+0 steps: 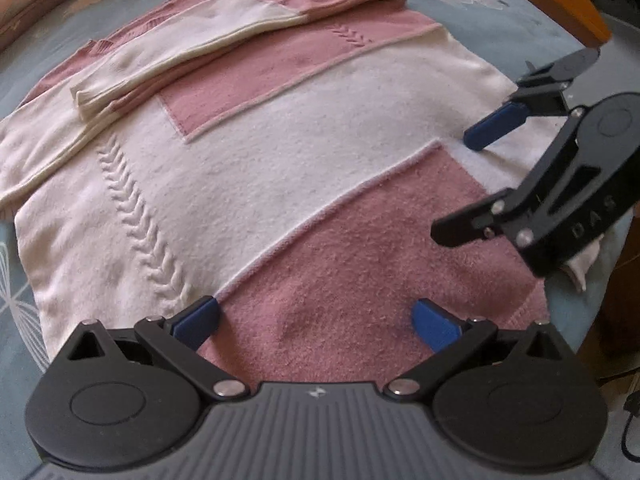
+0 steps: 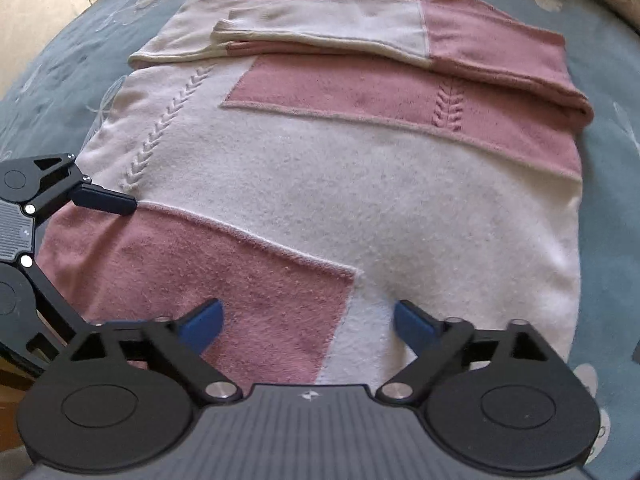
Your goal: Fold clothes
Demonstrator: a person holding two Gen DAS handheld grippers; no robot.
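Observation:
A pink and white knit sweater (image 1: 260,168) (image 2: 340,184) lies flat on the bed, both sleeves (image 2: 320,36) folded across its upper part. My left gripper (image 1: 316,316) hangs open over the pink patch at the hem, nothing between its blue pads. My right gripper (image 2: 310,318) is open too, above the hem where pink meets white. In the left wrist view the right gripper (image 1: 472,184) stands at the right with one blue pad (image 1: 496,126) near the white cloth. In the right wrist view the left gripper (image 2: 116,264) is at the left edge of the sweater.
A blue-grey bed cover (image 2: 624,200) with pale flower prints lies under the sweater. Orange wooden furniture (image 1: 580,0) stands past the bed at the upper right. Bare floor (image 2: 36,4) and a thin cable show beyond the far left of the bed.

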